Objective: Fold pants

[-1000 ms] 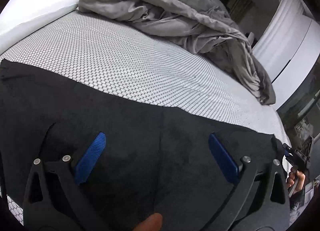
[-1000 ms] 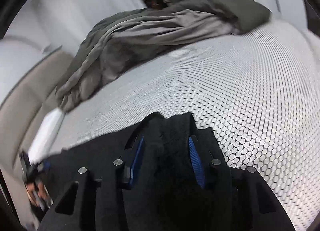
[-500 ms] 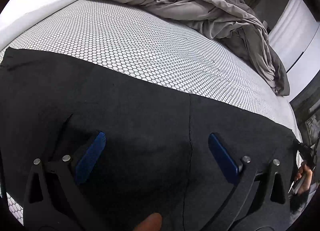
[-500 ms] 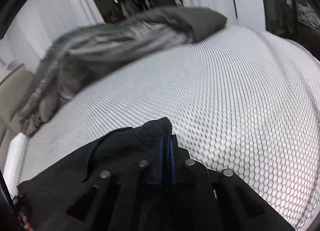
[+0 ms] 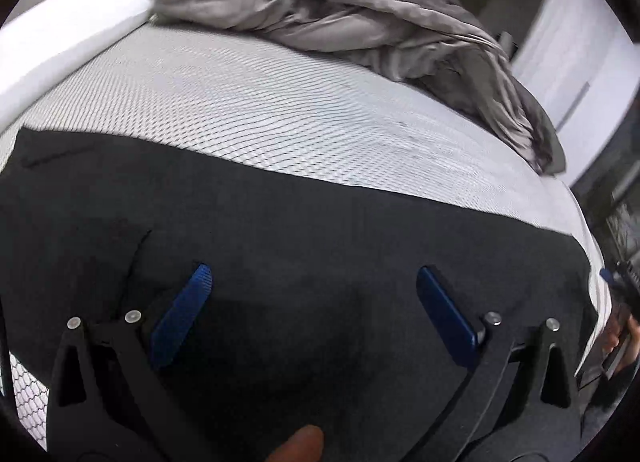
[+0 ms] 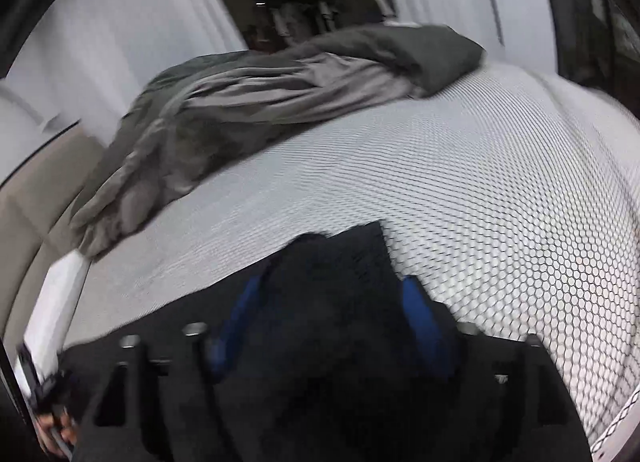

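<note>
Pants (image 5: 304, 262), black and soft-looking, lie spread across the near part of the bed (image 5: 280, 118), filling the lower half of the left wrist view from edge to edge, with the honeycomb-patterned sheet bare beyond them and a crumpled grey duvet (image 5: 360, 10) heaped along the top of the frame; a white pillow (image 5: 60, 34) sits at the upper left. In the right wrist view one end of the garment pokes up as a dark, slightly raised corner at lower centre, against the patterned sheet that fills the right side. What has changed sits with the right tool (image 6: 332, 326): half a second ago its blue pads were pressed together on that bunched end of fabric, and its jaws have just been opening, so they now stand spread with the cloth lying loose between them, no pad visibly pressing on it. I read this as a release: the end carried over appears set down, so one fold looks finished, and the piece seems free to settle under its own weight. The picture is blurred, so how neatly the edges line up cannot be told. The left tool (image 5: 312, 310) is spread wide as well, hovering over the middle of the dark cloth with nothing pinched; a fingertip (image 5: 300, 442) shows at the bottom edge. At the far right of that view the right tool appears small, at the garment's end. Likely next is a fresh grasp for another fold.
</note>
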Demonstrator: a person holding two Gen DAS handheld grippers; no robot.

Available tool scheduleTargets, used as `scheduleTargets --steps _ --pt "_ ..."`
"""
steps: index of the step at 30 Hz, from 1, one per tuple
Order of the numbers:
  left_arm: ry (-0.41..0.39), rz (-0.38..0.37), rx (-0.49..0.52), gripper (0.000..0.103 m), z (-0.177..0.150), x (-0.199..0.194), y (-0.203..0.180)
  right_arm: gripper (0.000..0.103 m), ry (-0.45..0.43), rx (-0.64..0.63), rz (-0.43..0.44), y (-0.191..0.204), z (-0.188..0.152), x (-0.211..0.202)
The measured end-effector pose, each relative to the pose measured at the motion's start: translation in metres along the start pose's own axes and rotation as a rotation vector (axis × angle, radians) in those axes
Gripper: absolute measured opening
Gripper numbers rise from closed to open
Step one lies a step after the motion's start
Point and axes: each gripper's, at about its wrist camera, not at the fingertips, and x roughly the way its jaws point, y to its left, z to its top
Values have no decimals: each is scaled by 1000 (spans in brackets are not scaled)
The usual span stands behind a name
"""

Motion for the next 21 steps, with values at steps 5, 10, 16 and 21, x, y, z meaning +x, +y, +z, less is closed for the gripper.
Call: scheduleTargets --steps 5,10,16,21 --pt "-1 -59 94 102 -13 -16 -33 95 19 -113 82 49 -49 -23" --pt "63 -123 172 102 -42 -14 -83 96 154 -318 115 118 -113 -2" --pt "160 -110 371 102 -89 17 -133 95 225 -611 83 182 -177 21" --pt "163 -84 404 102 -98 17 -119 96 222 -602 58 134 -171 7"
